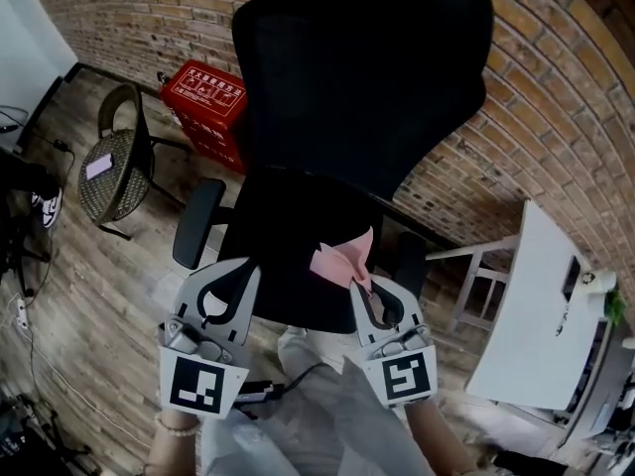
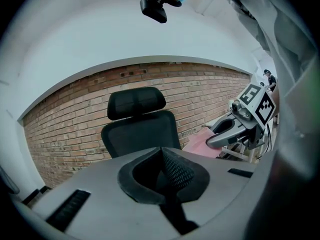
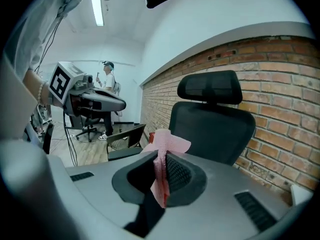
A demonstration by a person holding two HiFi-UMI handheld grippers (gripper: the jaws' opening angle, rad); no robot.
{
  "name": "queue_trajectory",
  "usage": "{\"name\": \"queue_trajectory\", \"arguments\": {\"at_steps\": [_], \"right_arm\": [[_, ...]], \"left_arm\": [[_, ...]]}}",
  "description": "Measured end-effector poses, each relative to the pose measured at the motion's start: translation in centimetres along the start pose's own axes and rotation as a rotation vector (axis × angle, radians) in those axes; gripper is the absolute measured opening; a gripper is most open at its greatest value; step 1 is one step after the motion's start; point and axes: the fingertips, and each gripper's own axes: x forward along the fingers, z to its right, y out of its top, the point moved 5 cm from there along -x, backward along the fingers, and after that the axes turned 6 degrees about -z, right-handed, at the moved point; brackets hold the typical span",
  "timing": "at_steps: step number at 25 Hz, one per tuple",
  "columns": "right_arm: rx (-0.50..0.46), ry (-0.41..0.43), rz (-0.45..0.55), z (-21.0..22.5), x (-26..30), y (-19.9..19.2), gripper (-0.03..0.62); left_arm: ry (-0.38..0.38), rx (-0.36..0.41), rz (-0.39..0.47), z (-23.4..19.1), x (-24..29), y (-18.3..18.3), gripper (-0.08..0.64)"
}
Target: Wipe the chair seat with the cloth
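A black office chair with a mesh back [image 1: 367, 67] stands before me, its dark seat [image 1: 293, 251] just beyond both grippers. My right gripper [image 1: 359, 286] is shut on a pink cloth [image 1: 342, 259], which hangs over the seat's front right part. In the right gripper view the cloth [image 3: 165, 143] is pinched between the jaws of the gripper [image 3: 162, 160] and sticks up past them. My left gripper [image 1: 248, 268] hovers at the seat's front left, shut and holding nothing; its own view shows the jaws of the left gripper [image 2: 161, 151] meeting, with the chair [image 2: 142, 129] behind.
A red box [image 1: 203, 102] sits by the brick wall, behind the chair. A wicker chair [image 1: 114, 167] is on the wooden floor at left, near some cables. At right there is a white table [image 1: 531, 315]. A person [image 3: 107, 76] stands far off.
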Motion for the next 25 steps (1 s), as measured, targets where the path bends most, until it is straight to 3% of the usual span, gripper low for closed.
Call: {"name": "queue_trajectory", "arguments": {"at_steps": [6,15,25], "right_arm": [[-0.059,0.071,-0.049,1.0,2.8,-1.4,0.055],[-0.011,0.072,-0.077,1.8,9.1,-4.0,0.055],[0.066,0.103,-0.103,1.3,19.3,-8.0,0.055]], "left_arm": [[-0.028,-0.002,-0.039,-0.1,3.0,-1.2,0.018],[-0.043,-0.031,-0.076,-1.6,7.4,-5.2,0.018],[-0.036,-0.09,-0.133,-4.2,12.0,-12.4,0.018]]}}
